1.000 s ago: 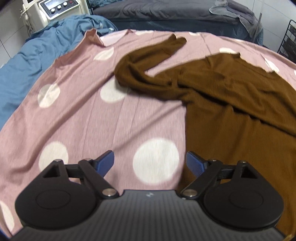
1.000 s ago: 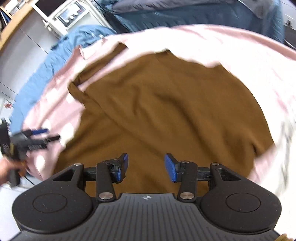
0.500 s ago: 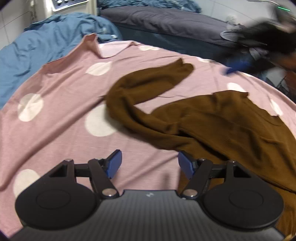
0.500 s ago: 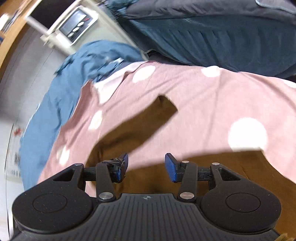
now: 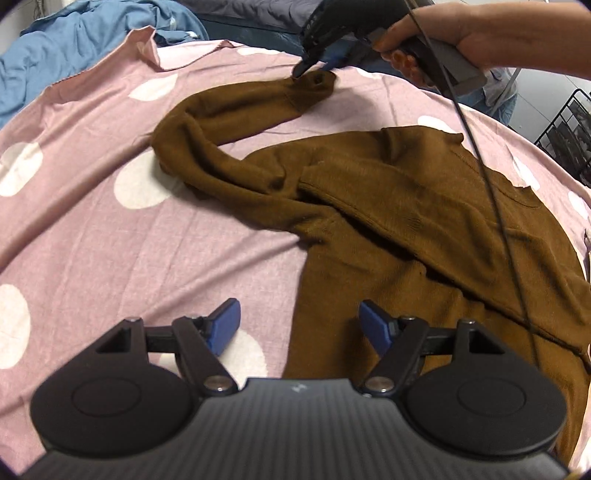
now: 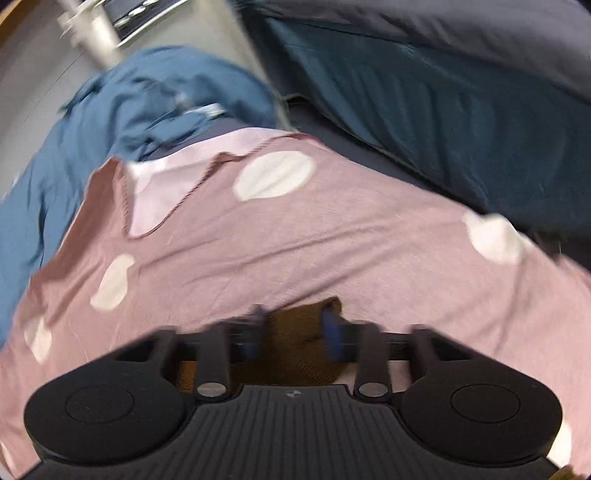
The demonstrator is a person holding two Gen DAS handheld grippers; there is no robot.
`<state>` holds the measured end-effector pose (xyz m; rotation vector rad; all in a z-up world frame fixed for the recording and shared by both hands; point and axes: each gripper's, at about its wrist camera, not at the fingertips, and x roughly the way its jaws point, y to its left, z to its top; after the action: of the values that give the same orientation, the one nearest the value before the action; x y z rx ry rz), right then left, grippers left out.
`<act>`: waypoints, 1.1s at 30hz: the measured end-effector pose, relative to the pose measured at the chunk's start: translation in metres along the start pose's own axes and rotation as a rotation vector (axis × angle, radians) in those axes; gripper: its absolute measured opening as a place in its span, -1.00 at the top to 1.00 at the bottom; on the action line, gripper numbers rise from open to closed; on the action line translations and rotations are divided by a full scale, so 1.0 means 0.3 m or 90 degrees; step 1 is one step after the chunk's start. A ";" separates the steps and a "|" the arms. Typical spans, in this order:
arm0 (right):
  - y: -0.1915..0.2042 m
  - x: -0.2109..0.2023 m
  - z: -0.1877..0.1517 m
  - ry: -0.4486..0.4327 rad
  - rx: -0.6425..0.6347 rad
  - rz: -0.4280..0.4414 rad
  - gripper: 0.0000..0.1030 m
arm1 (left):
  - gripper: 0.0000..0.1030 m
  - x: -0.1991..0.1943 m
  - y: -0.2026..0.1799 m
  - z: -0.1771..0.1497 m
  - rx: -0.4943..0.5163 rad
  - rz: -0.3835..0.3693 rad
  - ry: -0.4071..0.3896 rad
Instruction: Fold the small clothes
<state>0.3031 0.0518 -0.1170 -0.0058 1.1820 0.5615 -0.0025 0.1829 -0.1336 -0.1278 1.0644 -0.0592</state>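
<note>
A brown knit sweater (image 5: 406, 192) lies spread on a pink sheet with white dots (image 5: 92, 221). One long sleeve curls out to the far left and ends in a cuff (image 5: 314, 83). My left gripper (image 5: 299, 325) hovers over the sweater's left side edge; its jaws are opening and nothing is pinched between them. At the far end, a hand (image 5: 480, 26) holds my right gripper (image 5: 306, 66) on that cuff. In the blurred right wrist view the right gripper (image 6: 293, 325) has the brown cuff (image 6: 295, 332) between its fingers, gripping it.
Blue cloth (image 5: 92, 33) is bunched past the sheet's far left corner. Dark bedding (image 6: 443, 92) lies beyond the sheet's far edge. A black wire rack (image 5: 569, 125) stands at the right. The right gripper's cable (image 5: 491, 184) hangs across the sweater.
My right gripper swept from over the sweater's body to the far sleeve cuff and its fingers drew in on it. My left gripper shifted toward the sweater's side edge and sank a little.
</note>
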 end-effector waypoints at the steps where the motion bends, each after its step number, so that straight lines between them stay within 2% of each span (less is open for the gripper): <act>1: 0.002 -0.006 0.010 0.004 0.000 0.012 0.91 | -0.37 -0.002 -0.004 0.005 0.001 -0.003 -0.005; 3: 0.022 -0.060 0.030 -0.026 -0.009 0.043 0.91 | -0.37 -0.005 -0.013 0.017 0.003 -0.012 -0.013; 6: 0.067 -0.182 0.106 -0.092 -0.007 0.132 0.92 | -0.36 -0.003 -0.043 0.039 0.010 -0.040 -0.018; 9: 0.128 -0.356 0.204 -0.164 -0.005 0.202 0.91 | -0.37 -0.009 -0.097 0.056 0.037 -0.067 -0.032; 12: 0.198 -0.545 0.288 -0.225 -0.038 0.256 0.91 | -0.37 -0.026 -0.154 0.080 0.070 -0.101 -0.060; 14: 0.229 -0.661 0.327 -0.257 -0.053 0.281 0.91 | -0.49 -0.035 -0.188 0.099 0.087 -0.125 -0.083; 16: 0.250 -0.748 0.355 -0.275 -0.070 0.300 0.91 | -0.71 -0.031 -0.223 0.127 0.104 -0.145 -0.102; 18: 0.259 -0.808 0.371 -0.287 -0.073 0.302 0.91 | -0.77 -0.007 -0.258 0.164 0.126 -0.165 -0.117; 19: 0.256 -0.829 0.374 -0.283 -0.069 0.310 0.91 | -0.80 0.017 -0.274 0.183 0.134 -0.158 -0.117; 21: 0.245 -0.862 0.363 -0.276 -0.064 0.304 0.91 | -0.80 0.084 -0.293 0.213 0.137 -0.099 -0.088; 23: 0.221 -0.892 0.330 -0.268 -0.061 0.306 0.91 | -0.80 0.147 -0.275 0.241 0.101 -0.037 -0.047; 26: 0.172 -0.943 0.241 -0.256 -0.061 0.322 0.91 | -0.80 0.184 -0.211 0.249 0.046 -0.038 -0.032; 28: 0.131 -0.982 0.168 -0.242 -0.074 0.316 0.91 | -0.80 0.197 -0.188 0.245 0.046 -0.029 -0.017; 31: 0.037 -1.022 0.031 -0.216 -0.101 0.268 0.91 | -0.81 0.186 -0.181 0.238 0.067 -0.035 -0.013; 33: -0.036 -1.035 -0.073 -0.205 -0.119 0.212 0.91 | -0.83 0.177 -0.182 0.232 0.070 -0.051 -0.002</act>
<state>0.2082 -0.0917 0.1426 0.1206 0.8168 0.9285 0.0848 0.1282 -0.1392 -0.0717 1.0500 -0.1897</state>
